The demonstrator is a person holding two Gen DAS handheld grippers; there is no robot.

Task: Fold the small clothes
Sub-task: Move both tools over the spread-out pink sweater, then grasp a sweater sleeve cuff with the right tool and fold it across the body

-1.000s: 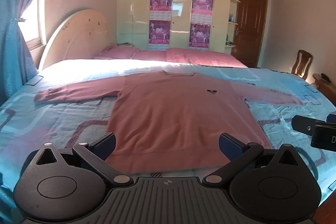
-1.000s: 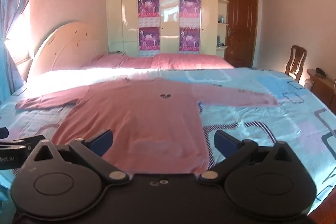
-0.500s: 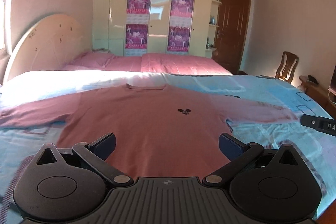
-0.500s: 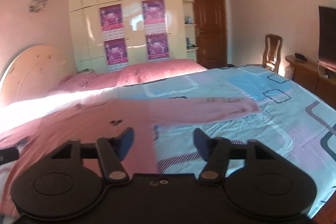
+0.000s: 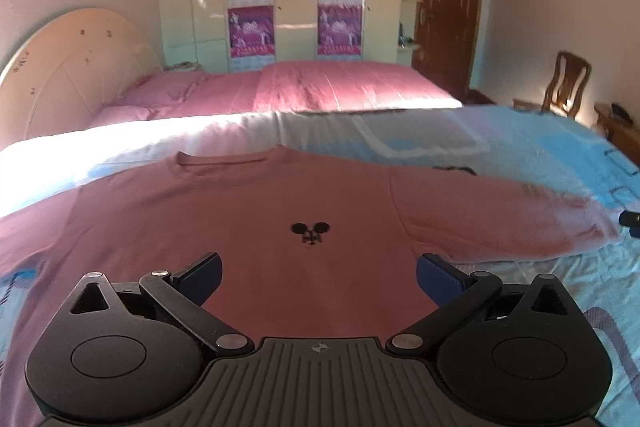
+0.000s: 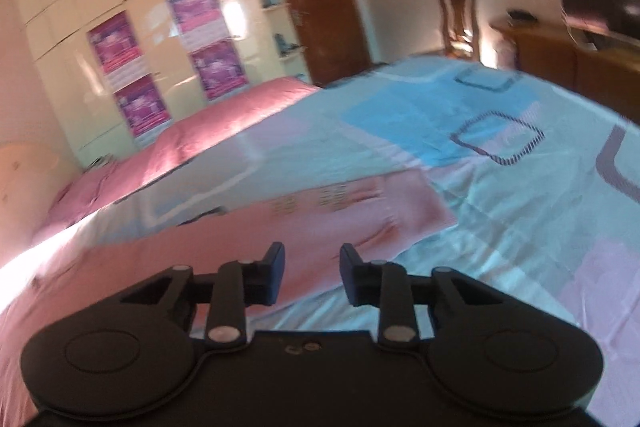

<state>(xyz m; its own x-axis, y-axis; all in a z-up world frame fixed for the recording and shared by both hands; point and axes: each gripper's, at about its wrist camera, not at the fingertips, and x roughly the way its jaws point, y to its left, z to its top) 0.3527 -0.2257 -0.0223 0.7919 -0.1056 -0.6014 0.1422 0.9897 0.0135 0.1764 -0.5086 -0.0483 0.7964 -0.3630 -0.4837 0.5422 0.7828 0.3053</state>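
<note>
sweater (image 5: 248, 227) flat on bed (image 5: 520, 147); pillows (image 5: 280, 91) behind; chair (image 5: 566, 83) right.

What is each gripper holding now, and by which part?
Nothing is held. The left gripper stands wide open above the pink sweater. The right gripper has just been closing, with nothing gripped, over the sleeve.

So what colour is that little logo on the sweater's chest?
Black, on the pink sweater; the logo shows best in the left wrist view.
</note>
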